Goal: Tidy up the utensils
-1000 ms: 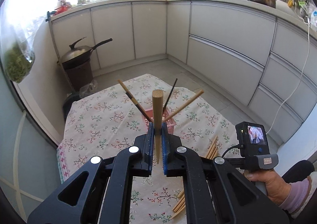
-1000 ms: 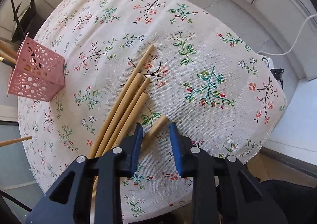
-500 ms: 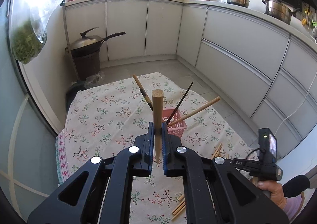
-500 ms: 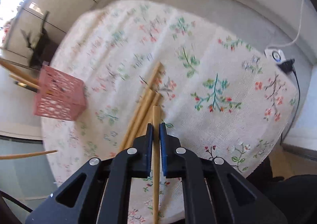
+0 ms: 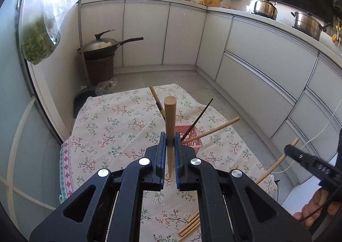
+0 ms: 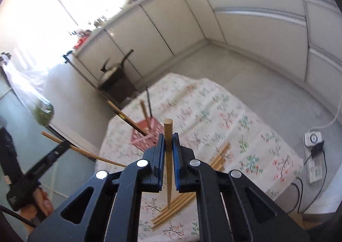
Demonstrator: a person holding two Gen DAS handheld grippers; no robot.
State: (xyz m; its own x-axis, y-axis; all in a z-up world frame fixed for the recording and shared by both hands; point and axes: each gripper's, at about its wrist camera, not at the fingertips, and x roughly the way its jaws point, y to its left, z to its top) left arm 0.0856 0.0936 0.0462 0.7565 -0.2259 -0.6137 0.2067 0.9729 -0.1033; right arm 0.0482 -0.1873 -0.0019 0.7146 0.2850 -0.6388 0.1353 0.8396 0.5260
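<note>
Right wrist view: the right gripper (image 6: 168, 148), open over the cloth a second ago, is now clamped on a wooden chopstick (image 6: 168, 135) and lifted clear of the loose chopsticks (image 6: 218, 158) on the floral tablecloth (image 6: 245, 135). Left gripper (image 5: 170, 152) is unchanged, pinching its own chopstick (image 5: 170, 118) upright above the pink holder (image 5: 192, 137), which already contains several sticks.

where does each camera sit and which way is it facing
Left wrist: on the left gripper, aimed down across the floral table toward the cabinets; jaws shut on a chopstick, with the person's right hand at right.
Right wrist: on the right gripper, facing the same table; jaws shut on another chopstick, left hand at left.
Shared: pink basket, loose chopsticks.
</note>
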